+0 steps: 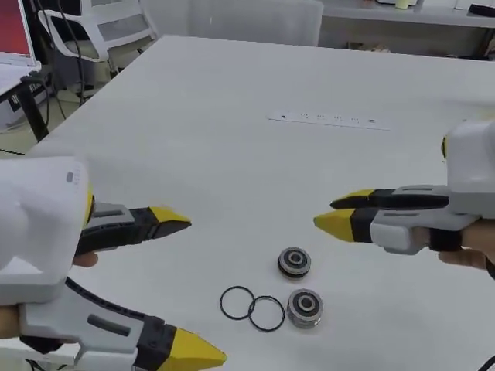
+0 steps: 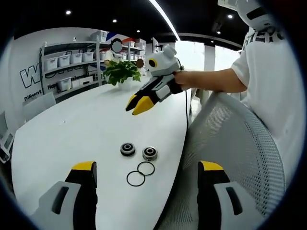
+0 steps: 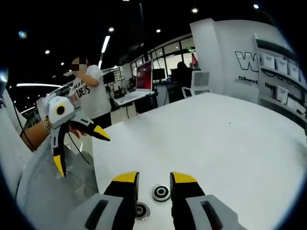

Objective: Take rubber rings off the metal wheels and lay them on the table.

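Two small metal wheels lie near the table's front edge. The farther wheel (image 1: 295, 262) (image 2: 127, 149) (image 3: 161, 193) looks dark around its rim; the nearer wheel (image 1: 305, 307) (image 2: 150, 153) (image 3: 141, 210) looks lighter. Two thin black rubber rings (image 1: 237, 302) (image 1: 267, 313) (image 2: 135, 178) lie flat on the table, overlapping, just left of the nearer wheel. My left gripper (image 1: 189, 290) (image 2: 147, 166) (image 3: 84, 154) hovers left of them, open wide and empty. My right gripper (image 1: 326, 213) (image 3: 155, 178) (image 2: 134, 108) hangs above and to the right of the wheels, its jaws a narrow gap apart with nothing between them.
The white table (image 1: 232, 139) has a flush socket strip (image 1: 329, 120) farther back. Office chairs (image 1: 93, 31) stand beyond the far edge. A mesh chair back (image 2: 225, 143) is by the person, and a potted plant (image 2: 122, 72) sits at the table's far end.
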